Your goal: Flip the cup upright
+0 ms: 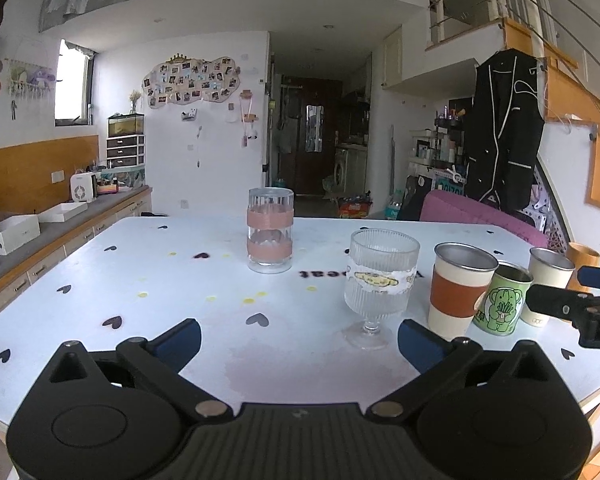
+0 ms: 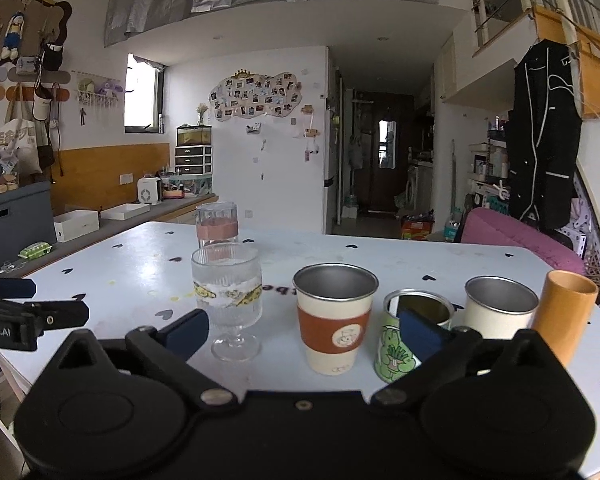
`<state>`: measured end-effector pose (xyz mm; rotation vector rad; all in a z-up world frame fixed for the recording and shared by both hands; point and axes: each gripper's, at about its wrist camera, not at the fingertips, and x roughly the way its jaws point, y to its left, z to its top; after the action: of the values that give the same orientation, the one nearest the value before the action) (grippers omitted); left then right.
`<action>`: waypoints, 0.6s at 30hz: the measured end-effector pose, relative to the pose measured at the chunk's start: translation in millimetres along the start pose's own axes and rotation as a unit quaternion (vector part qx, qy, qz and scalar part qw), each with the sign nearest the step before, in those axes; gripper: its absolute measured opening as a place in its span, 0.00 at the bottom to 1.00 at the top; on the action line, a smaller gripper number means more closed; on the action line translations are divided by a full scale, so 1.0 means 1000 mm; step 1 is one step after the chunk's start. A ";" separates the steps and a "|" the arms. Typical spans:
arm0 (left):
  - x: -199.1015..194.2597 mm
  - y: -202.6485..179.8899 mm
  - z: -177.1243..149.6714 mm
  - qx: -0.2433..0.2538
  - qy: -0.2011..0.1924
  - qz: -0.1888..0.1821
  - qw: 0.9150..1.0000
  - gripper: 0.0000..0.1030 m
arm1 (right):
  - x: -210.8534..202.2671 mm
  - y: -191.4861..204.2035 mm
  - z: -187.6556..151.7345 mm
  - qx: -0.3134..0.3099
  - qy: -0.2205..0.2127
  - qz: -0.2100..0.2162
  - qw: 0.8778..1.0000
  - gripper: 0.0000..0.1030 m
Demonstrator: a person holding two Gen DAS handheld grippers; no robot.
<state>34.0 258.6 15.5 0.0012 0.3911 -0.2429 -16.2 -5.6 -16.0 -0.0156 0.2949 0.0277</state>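
Nearest the cameras, the left gripper (image 1: pixel 299 338) hung low over the white table (image 1: pixel 140 272) with its jaws spread wide and nothing between them. The right gripper (image 2: pixel 304 330) was likewise wide open and empty, its right finger overlapping the view of a green cartoon can (image 2: pixel 404 332).

Taking the ribbed stemmed glass (image 1: pixel 380 284) as the landmark: it stood upright on its foot just ahead of the left gripper, slightly to the right of that gripper's centre. Immediately to the right of the glass stood a cream cup with a brown sleeve (image 1: pixel 458 290), mouth up. Right of that came the green cartoon can (image 1: pixel 500 300), open end up, then a plain cream metal-lined cup (image 1: pixel 548 280), also upright. Furthest right of the glass, an orange cylinder cup (image 2: pixel 562 316) stood upright at the table's edge. All these vessels formed a rough row, close together but whether any touched could not be told.

Behind the glass and to its left, well apart, a clear tumbler with pink bands (image 1: pixel 270 230) stood on the table; which end was up could not be told.

Beyond the table, a pink chair (image 1: pixel 480 216) sat to the far right of the glass.
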 end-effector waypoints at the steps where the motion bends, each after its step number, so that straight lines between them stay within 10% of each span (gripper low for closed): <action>1: -0.001 0.000 0.000 0.000 -0.001 0.000 1.000 1.00 | -0.001 0.000 0.000 0.000 0.001 -0.001 1.000 1.00; 18: -0.005 -0.005 0.001 0.009 -0.003 0.009 1.000 1.00 | -0.003 0.000 -0.004 -0.003 0.005 -0.002 1.000 1.00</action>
<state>29.0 254.8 18.0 0.0207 0.3822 -0.2288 -19.9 -6.2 -18.9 -0.0215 0.3052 0.0250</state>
